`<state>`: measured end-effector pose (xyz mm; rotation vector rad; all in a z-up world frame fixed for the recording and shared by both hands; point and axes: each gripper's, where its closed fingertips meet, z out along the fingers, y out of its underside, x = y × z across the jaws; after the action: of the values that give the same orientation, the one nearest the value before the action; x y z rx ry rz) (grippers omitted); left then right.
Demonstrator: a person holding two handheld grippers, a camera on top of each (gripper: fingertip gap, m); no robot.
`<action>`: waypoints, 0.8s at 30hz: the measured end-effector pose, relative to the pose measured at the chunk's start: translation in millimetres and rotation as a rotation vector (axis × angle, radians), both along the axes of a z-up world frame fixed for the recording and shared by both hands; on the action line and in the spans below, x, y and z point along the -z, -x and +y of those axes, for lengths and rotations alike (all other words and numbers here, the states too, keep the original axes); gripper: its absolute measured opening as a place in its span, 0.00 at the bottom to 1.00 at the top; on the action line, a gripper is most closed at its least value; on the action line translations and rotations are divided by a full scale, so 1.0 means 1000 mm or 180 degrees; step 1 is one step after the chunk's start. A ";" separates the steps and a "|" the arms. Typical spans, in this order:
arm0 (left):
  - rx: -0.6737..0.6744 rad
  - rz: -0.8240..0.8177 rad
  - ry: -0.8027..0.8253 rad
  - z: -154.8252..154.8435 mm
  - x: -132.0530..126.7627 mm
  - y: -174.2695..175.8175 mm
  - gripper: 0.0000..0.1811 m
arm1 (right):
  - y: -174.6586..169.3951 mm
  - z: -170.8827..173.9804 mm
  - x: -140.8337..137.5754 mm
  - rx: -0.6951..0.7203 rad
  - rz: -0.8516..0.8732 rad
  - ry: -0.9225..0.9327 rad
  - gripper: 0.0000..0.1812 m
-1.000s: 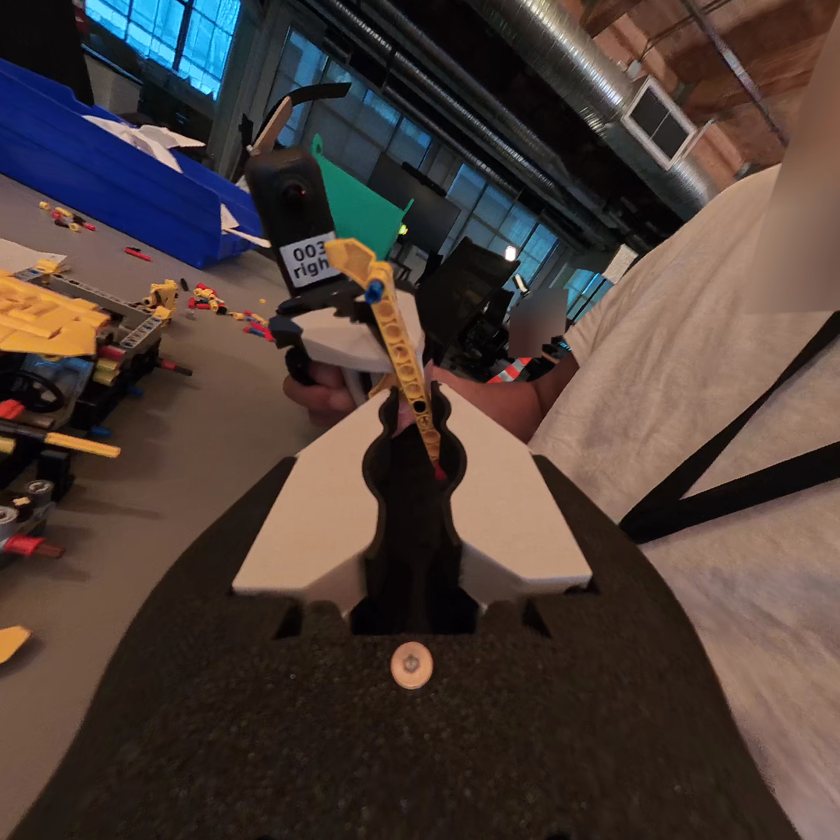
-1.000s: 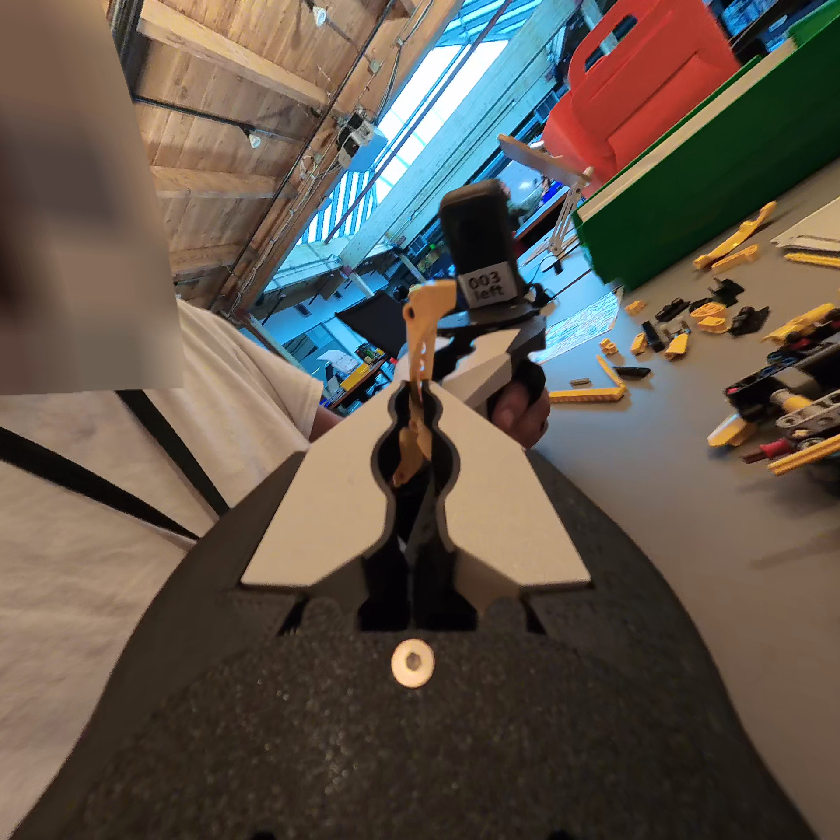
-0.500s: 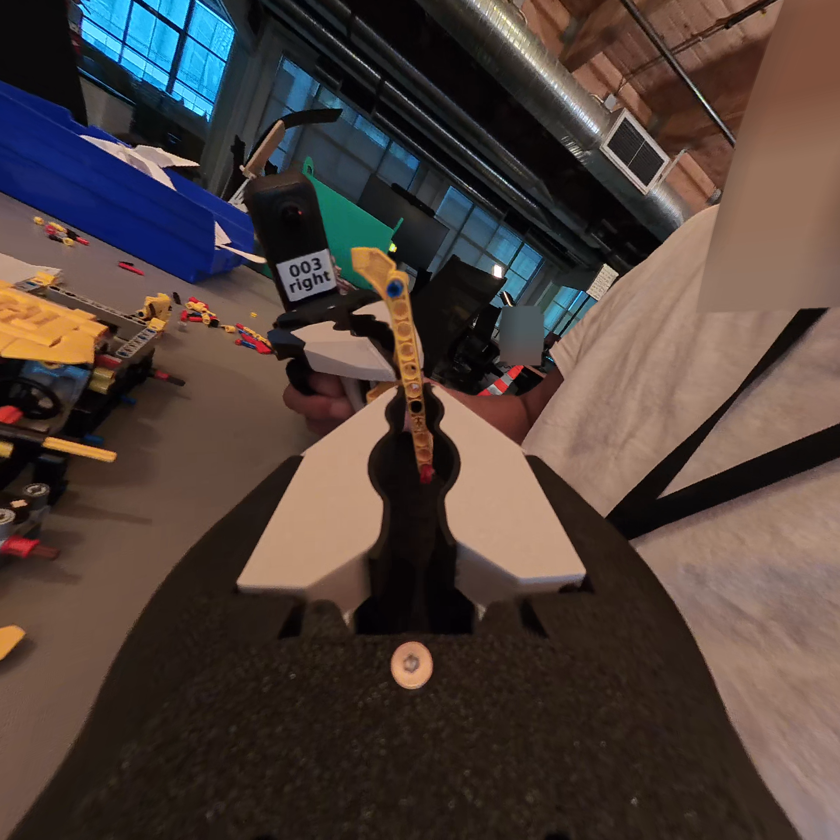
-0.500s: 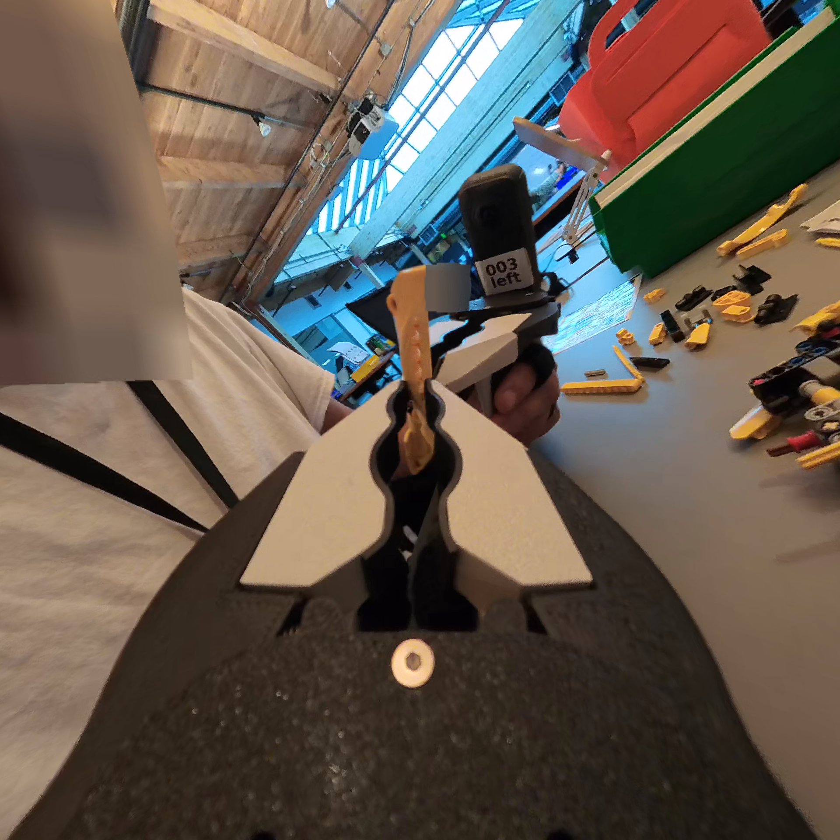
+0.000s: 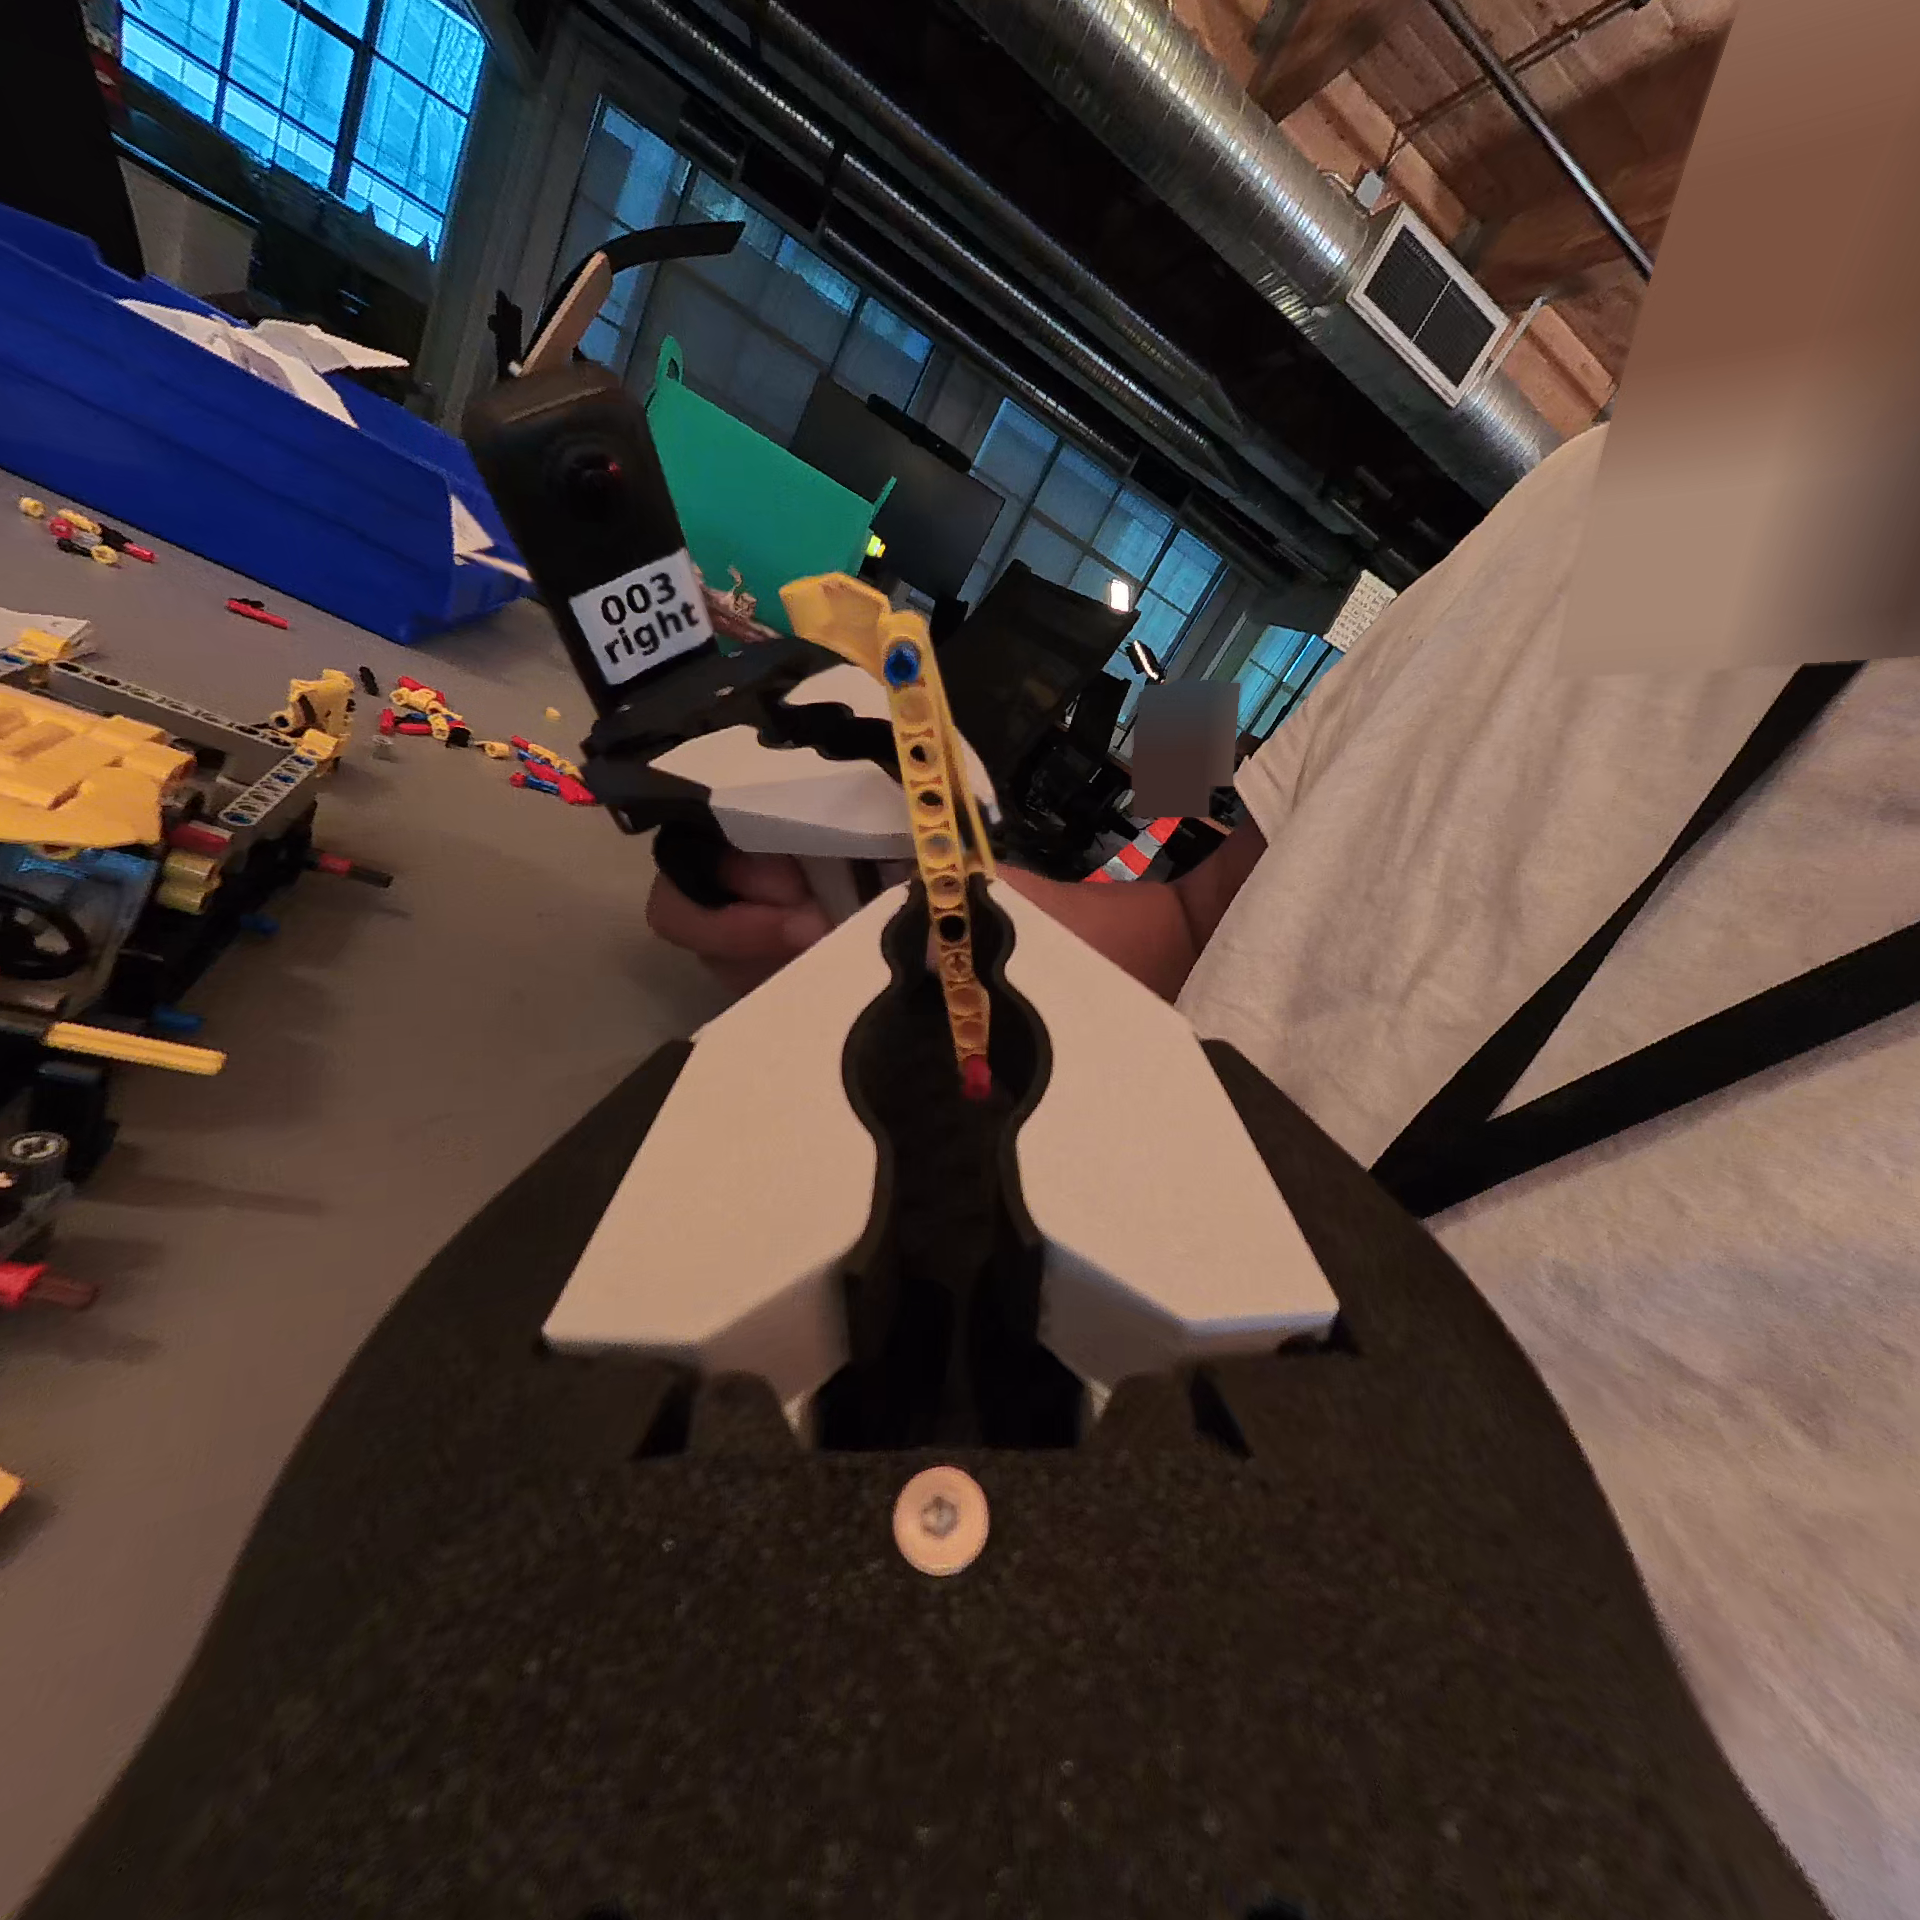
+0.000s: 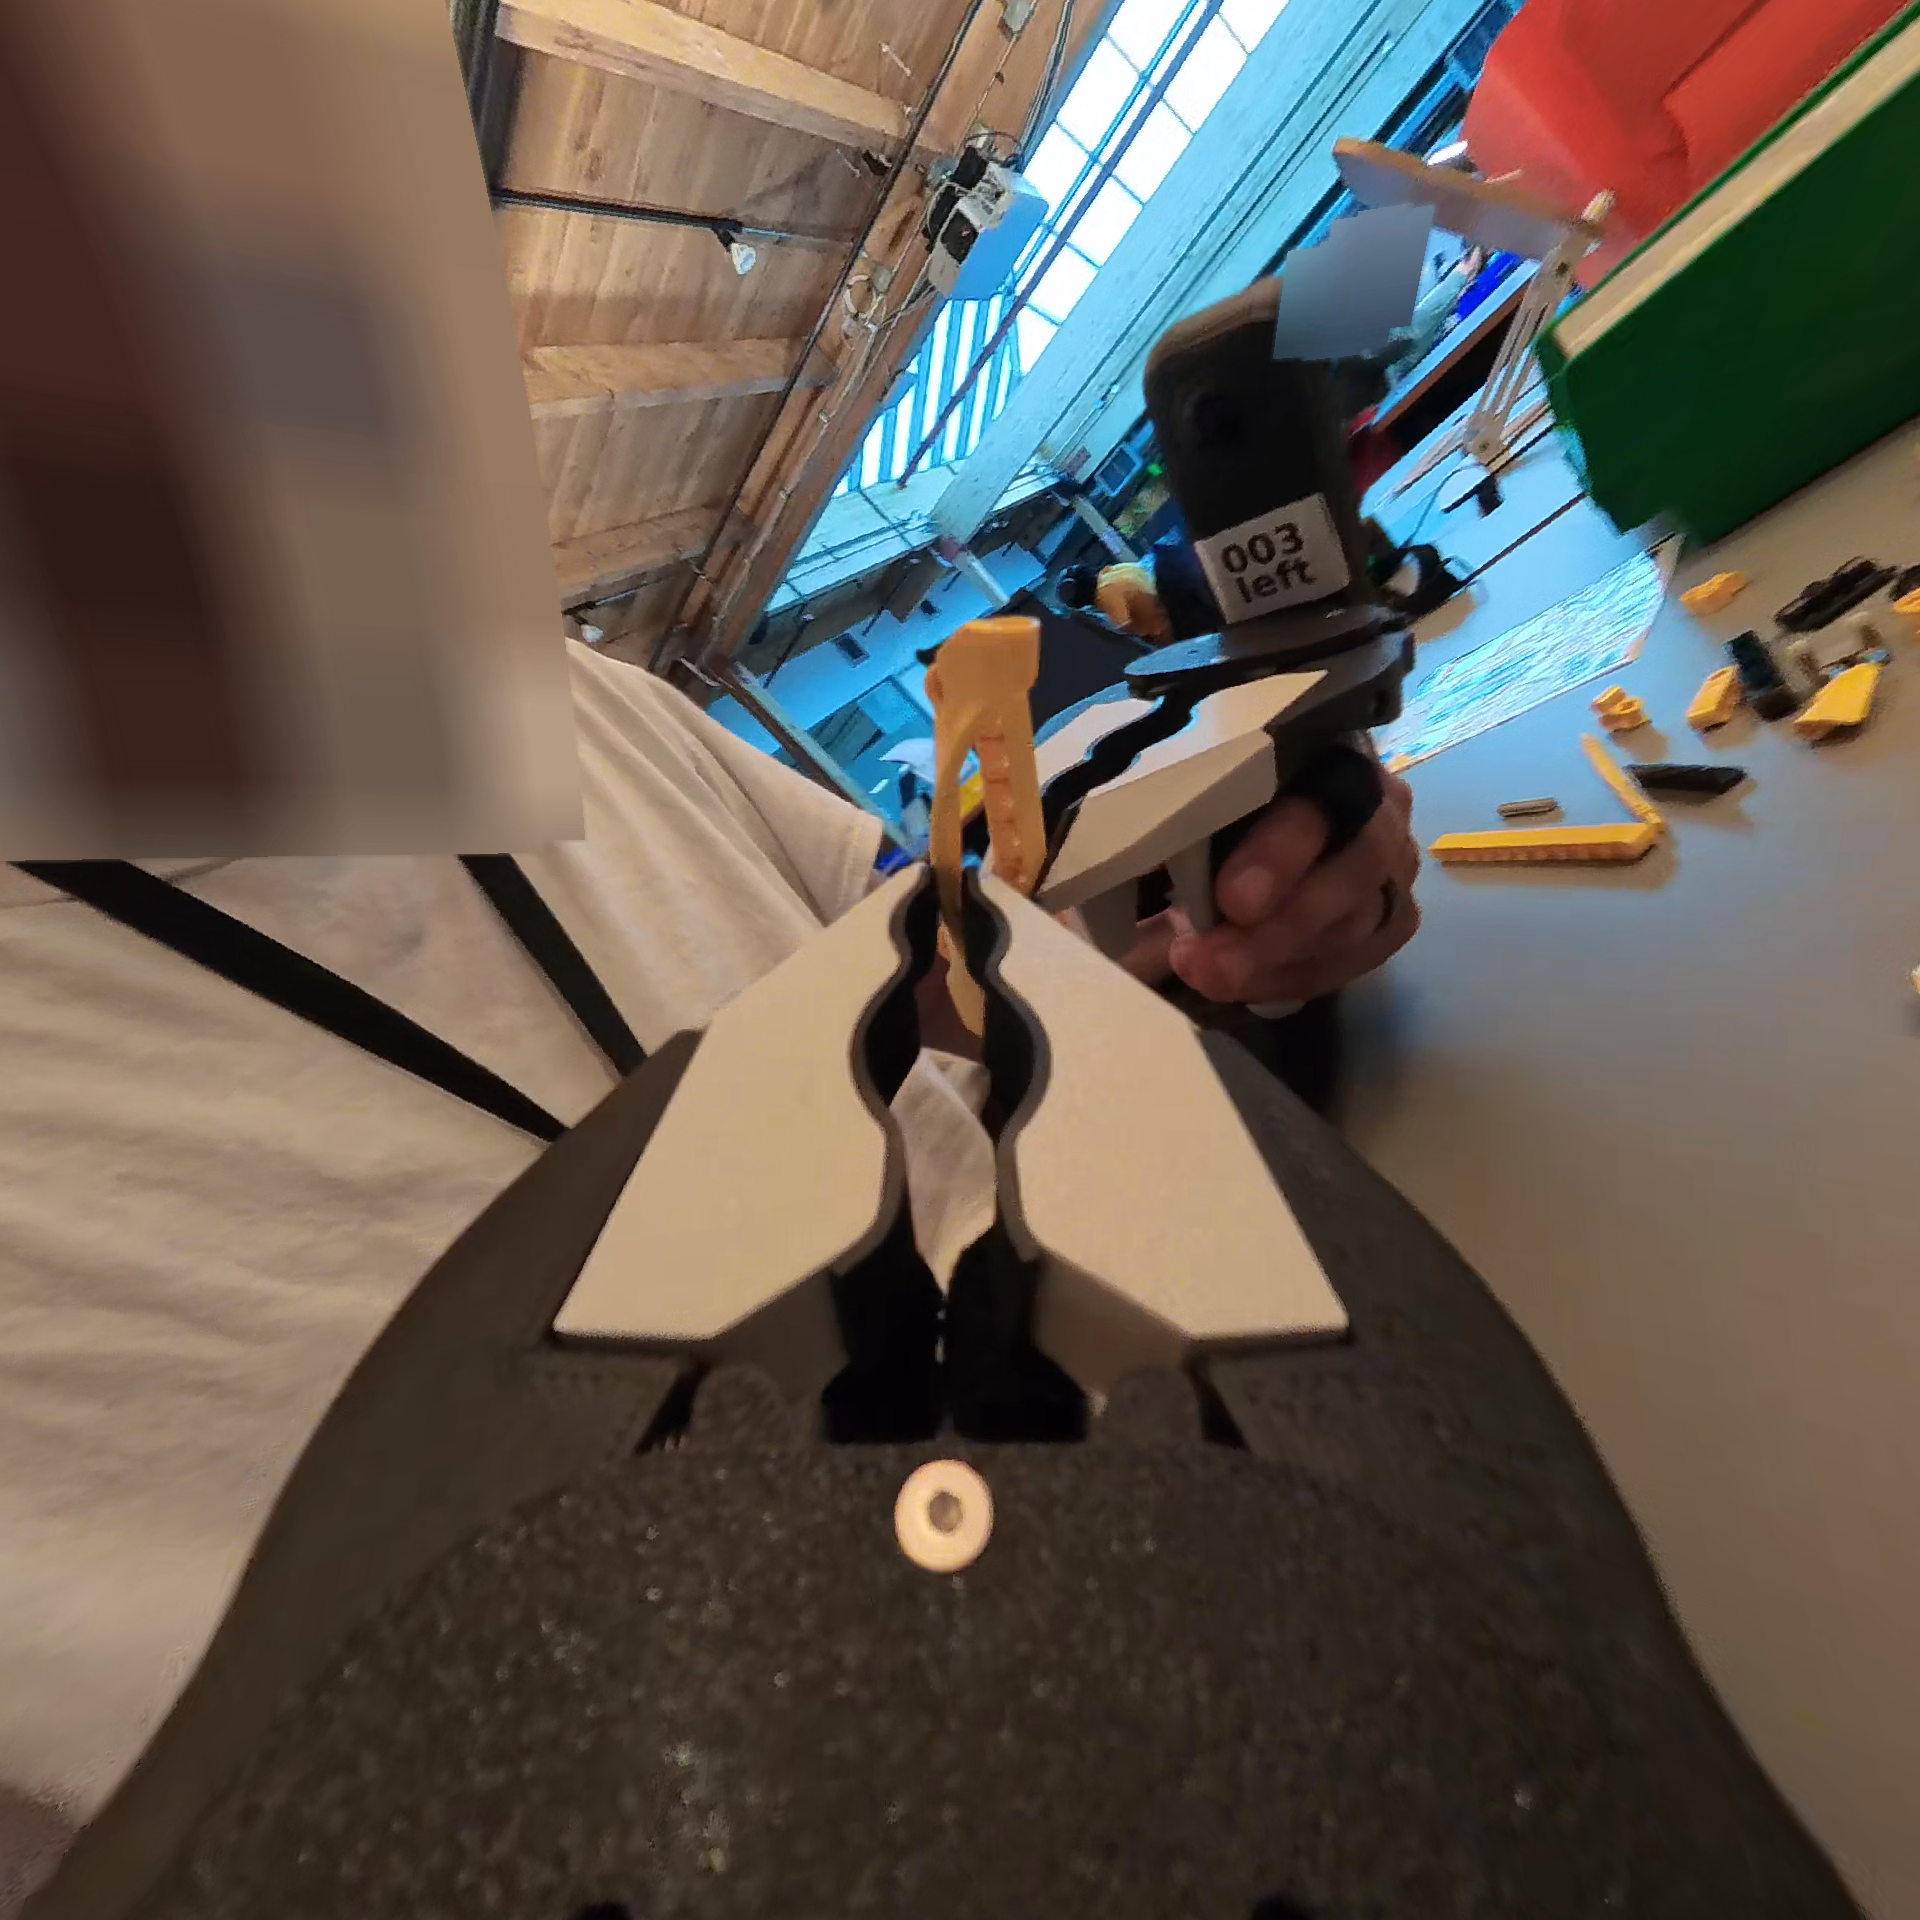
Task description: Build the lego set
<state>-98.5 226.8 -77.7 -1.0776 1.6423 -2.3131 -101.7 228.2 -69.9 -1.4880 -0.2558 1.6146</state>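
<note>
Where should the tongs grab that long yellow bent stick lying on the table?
Grab the bent stick at the middle of its long straight arm, coming straight down from above. It lies flat on the grey table and is thin across, so the tongs close over its narrow sides. First free one: left tongs and right tongs are both shut on the yellow lego assembly.

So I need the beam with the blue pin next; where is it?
The yellow holed beam is off the table, centre of the left wrist view, pinched at the left gripper fingertips, its blue pin end up beside the right gripper.
</note>
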 end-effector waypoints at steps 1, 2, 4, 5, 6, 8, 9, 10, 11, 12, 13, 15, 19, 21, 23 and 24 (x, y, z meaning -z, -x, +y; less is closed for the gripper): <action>0.0011 0.0001 0.0027 0.000 -0.001 0.000 0.04 | -0.002 0.000 0.000 0.0032 -0.0072 -0.0018 0.02; 0.0030 0.0005 0.0023 0.000 -0.001 0.001 0.04 | -0.002 -0.001 0.001 0.0013 -0.0127 -0.0017 0.02; 0.0040 0.0013 0.0007 -0.002 0.000 0.000 0.04 | -0.002 -0.001 0.003 -0.0001 -0.0165 -0.0027 0.02; 0.0043 0.0016 0.0019 -0.002 0.000 0.000 0.04 | -0.002 -0.001 0.002 0.0004 -0.0145 -0.0028 0.02; 0.0041 0.0023 0.0029 -0.001 0.000 0.000 0.04 | -0.002 0.000 0.003 0.0035 -0.0150 -0.0038 0.02; 0.0061 0.0041 0.0041 -0.002 0.000 0.000 0.04 | -0.003 0.000 0.005 0.0083 -0.0257 -0.0106 0.02; 0.0063 0.0041 0.0049 -0.002 0.000 0.000 0.04 | -0.003 0.000 0.005 0.0118 -0.0300 -0.0143 0.02; 0.0086 0.0036 0.0063 -0.003 0.000 0.000 0.04 | -0.002 -0.001 0.004 0.0115 -0.0321 -0.0185 0.02; 0.0090 0.0031 0.0075 -0.003 -0.001 0.001 0.04 | -0.002 -0.001 0.003 0.0105 -0.0313 -0.0201 0.02; 0.0063 0.0035 0.0088 -0.002 -0.001 0.000 0.04 | -0.002 0.000 0.003 0.0150 -0.0308 -0.0213 0.02; 0.0034 0.0048 0.0092 0.000 -0.001 -0.001 0.04 | -0.003 0.002 0.004 0.0207 -0.0318 -0.0233 0.02; -0.0056 0.0046 0.0075 0.002 0.000 -0.004 0.04 | -0.007 0.005 0.005 0.0334 -0.0312 -0.0226 0.03; -0.0162 0.0036 0.0111 0.008 -0.001 -0.006 0.04 | -0.012 0.009 0.011 0.0476 -0.0443 -0.0139 0.07; -0.0204 0.0046 0.0096 0.009 0.000 -0.007 0.04 | -0.012 0.011 0.012 0.0515 -0.0507 -0.0138 0.07; -0.0263 0.0058 0.0096 0.012 0.000 -0.009 0.04 | -0.013 0.013 0.013 0.0597 -0.0570 -0.0144 0.06; -0.0303 0.0069 0.0094 0.014 0.001 -0.010 0.04 | -0.014 0.015 0.014 0.0668 -0.0658 -0.0154 0.06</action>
<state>-88.7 240.5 -78.7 -1.1643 1.5335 -2.2804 -88.1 242.9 -83.9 -1.5900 -0.2434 1.2825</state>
